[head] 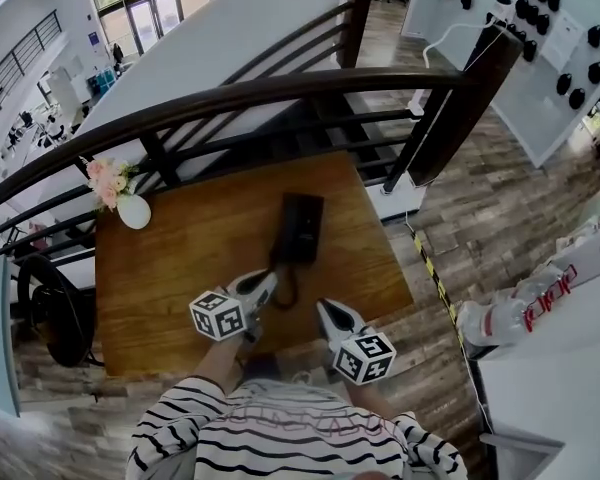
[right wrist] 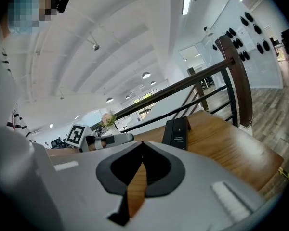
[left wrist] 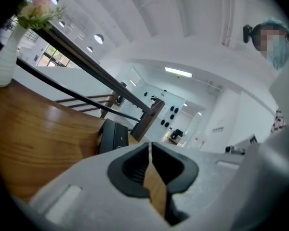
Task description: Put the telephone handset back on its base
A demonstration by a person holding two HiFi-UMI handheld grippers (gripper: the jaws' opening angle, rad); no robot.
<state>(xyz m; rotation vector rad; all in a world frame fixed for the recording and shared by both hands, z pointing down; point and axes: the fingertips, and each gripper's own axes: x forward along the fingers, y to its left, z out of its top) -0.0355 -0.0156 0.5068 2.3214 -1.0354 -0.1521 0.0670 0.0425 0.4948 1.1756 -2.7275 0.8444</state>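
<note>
A black telephone (head: 298, 228) lies on the wooden table (head: 180, 258), with the handset resting along its base as far as I can tell. A dark cord (head: 283, 293) loops off its near end. My left gripper (head: 268, 282) hovers just in front of the phone's near end, beside the cord. Its jaws are shut, tips touching with nothing between them (left wrist: 150, 147), and the phone (left wrist: 113, 136) is ahead of it. My right gripper (head: 326, 310) sits nearer the table's front edge, also shut and empty (right wrist: 142, 143). Its view shows the phone (right wrist: 178, 131) and the left gripper (right wrist: 110, 139).
A white vase of pink flowers (head: 130, 208) stands at the table's far left corner. A dark curved railing (head: 280, 88) runs behind the table, above a stairwell. A black chair (head: 50, 308) is at the left, and a white counter (head: 560, 368) at the right.
</note>
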